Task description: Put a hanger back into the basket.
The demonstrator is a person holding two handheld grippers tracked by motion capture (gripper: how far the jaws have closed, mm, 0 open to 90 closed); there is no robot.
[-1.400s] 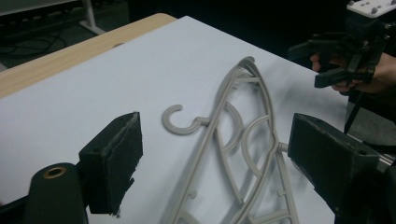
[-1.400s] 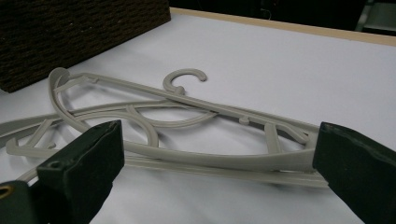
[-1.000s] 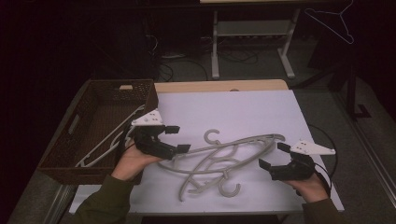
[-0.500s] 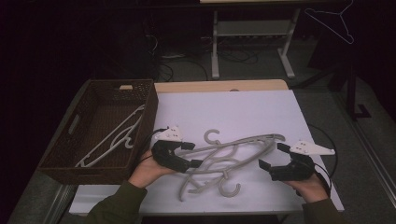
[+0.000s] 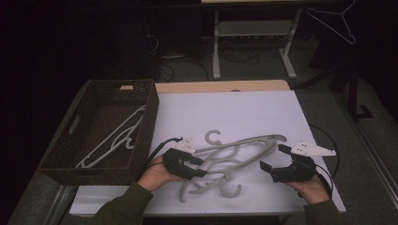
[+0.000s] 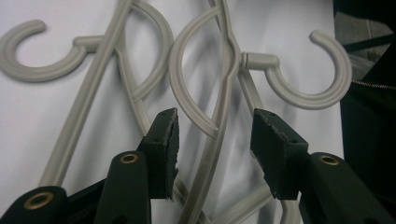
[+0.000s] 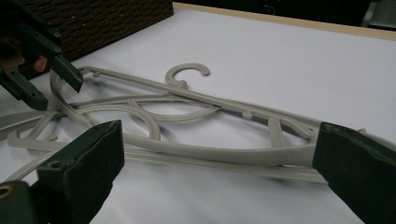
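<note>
My left gripper: its jaws have just been closing, but the black pads do not press yet; one bar of the top grey plastic hanger lies between them.
My right gripper: spread wide, resting by the far tip of the hangers.
Grey hangers: two lie crossed on the white table cover.
Good grip: I squeeze just one bar, near its neck.
Lift: slow, so the hooks do not catch.
Brown woven basket: near my left hand, a white hanger inside.
</note>
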